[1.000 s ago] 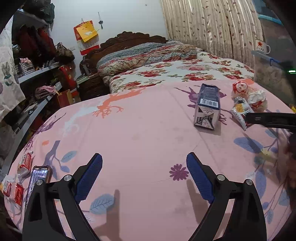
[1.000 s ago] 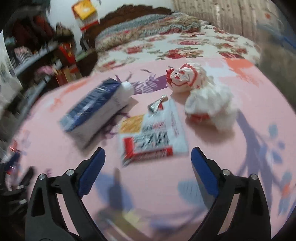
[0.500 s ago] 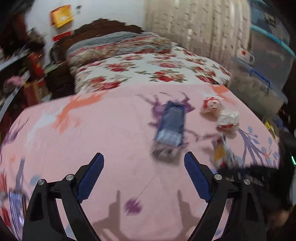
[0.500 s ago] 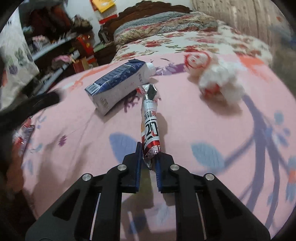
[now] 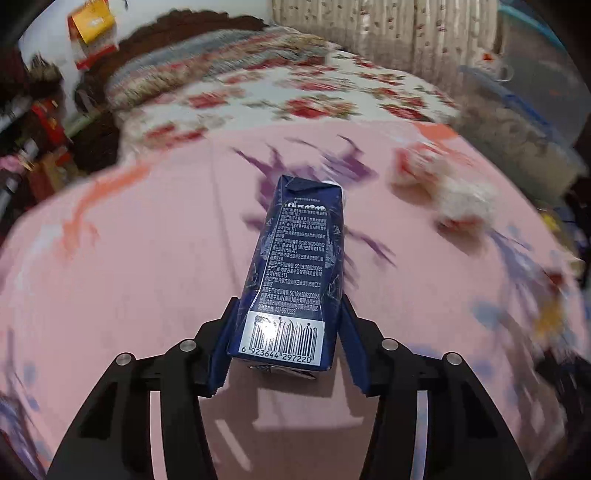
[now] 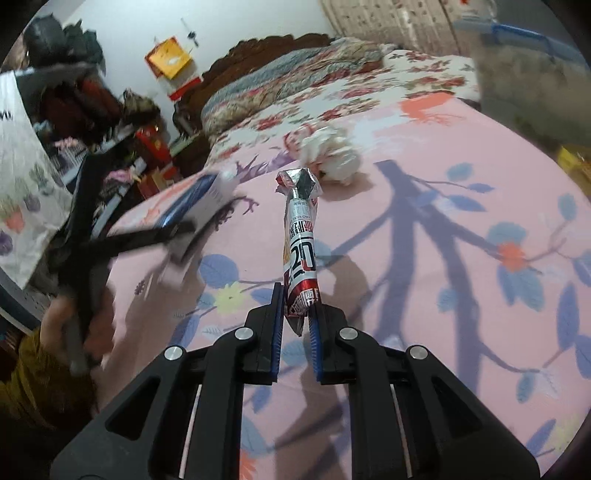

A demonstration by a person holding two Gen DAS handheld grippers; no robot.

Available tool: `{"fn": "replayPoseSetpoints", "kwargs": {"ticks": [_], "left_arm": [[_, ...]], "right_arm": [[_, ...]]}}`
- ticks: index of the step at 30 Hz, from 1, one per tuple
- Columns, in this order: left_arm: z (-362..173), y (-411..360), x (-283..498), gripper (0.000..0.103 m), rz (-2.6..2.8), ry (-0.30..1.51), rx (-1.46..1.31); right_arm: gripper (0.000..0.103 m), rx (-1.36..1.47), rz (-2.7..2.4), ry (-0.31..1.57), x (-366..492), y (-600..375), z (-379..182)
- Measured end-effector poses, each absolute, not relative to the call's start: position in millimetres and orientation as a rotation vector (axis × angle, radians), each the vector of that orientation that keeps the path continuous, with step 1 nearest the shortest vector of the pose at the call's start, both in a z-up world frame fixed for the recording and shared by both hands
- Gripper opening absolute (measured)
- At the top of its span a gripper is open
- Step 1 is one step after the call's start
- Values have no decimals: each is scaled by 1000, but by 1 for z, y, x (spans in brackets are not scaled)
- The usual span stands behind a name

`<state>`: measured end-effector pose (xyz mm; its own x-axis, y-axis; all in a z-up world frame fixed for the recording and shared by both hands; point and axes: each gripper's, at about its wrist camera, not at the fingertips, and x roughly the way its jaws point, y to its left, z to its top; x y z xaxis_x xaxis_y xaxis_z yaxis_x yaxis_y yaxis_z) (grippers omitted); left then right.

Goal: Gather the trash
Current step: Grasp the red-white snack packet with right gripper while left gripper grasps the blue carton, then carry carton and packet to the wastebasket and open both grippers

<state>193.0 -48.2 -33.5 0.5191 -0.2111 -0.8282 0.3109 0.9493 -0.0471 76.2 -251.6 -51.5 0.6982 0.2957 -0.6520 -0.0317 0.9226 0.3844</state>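
My left gripper [image 5: 284, 332] is shut on a dark blue drink carton [image 5: 295, 273] that points away from me over the pink sheet [image 5: 147, 258]. My right gripper [image 6: 297, 310] is shut on a red and silver snack wrapper [image 6: 300, 243] and holds it above the sheet. Two crumpled white and red paper wads [image 5: 458, 199] lie on the sheet to the right of the carton; they also show in the right wrist view [image 6: 328, 155]. In the right wrist view the left gripper and carton [image 6: 199, 203] appear blurred at the left.
A floral quilt and pillows [image 5: 280, 92] lie beyond the pink sheet, with a dark wooden headboard [image 6: 258, 51] behind. Cluttered shelves [image 6: 92, 122] stand at the left. Curtains [image 5: 388, 29] and plastic storage boxes [image 5: 517, 122] are at the right.
My left gripper moved onto the blue carton and shut on it. My right gripper shut on the snack wrapper and lifted it off the sheet.
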Motion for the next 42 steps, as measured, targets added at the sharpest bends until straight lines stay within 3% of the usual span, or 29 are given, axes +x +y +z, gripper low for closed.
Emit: {"fn": "replayPoseSetpoints", "kwargs": {"ticks": [4, 9, 19, 28, 30, 31, 34, 36, 42], "left_arm": [[-32, -70, 134, 48, -513, 996, 114], [-31, -132, 114, 48, -654, 995, 185], [-8, -333, 146, 46, -910, 943, 289], [1, -511, 167, 47, -1039, 901, 343], [-5, -542, 175, 48, -1041, 928, 362], [-9, -555, 179, 53, -1034, 948, 379], [-11, -562, 185, 62, -988, 941, 385], [-8, -551, 187, 67, -1001, 940, 339], [-9, -489, 178, 67, -988, 981, 253]], "right_arm": [[15, 383, 179, 760, 59, -271, -55], [15, 444, 120, 743, 35, -310, -67], [15, 529, -132, 616, -1, -447, -49], [16, 611, -340, 610, 32, -574, -50], [19, 591, -354, 629, 44, -587, -50], [26, 586, -369, 654, 49, -592, -52], [75, 620, -373, 648, 43, -593, -58], [78, 606, -389, 599, 27, -587, -57], [78, 684, -385, 498, -7, -567, -53]]}}
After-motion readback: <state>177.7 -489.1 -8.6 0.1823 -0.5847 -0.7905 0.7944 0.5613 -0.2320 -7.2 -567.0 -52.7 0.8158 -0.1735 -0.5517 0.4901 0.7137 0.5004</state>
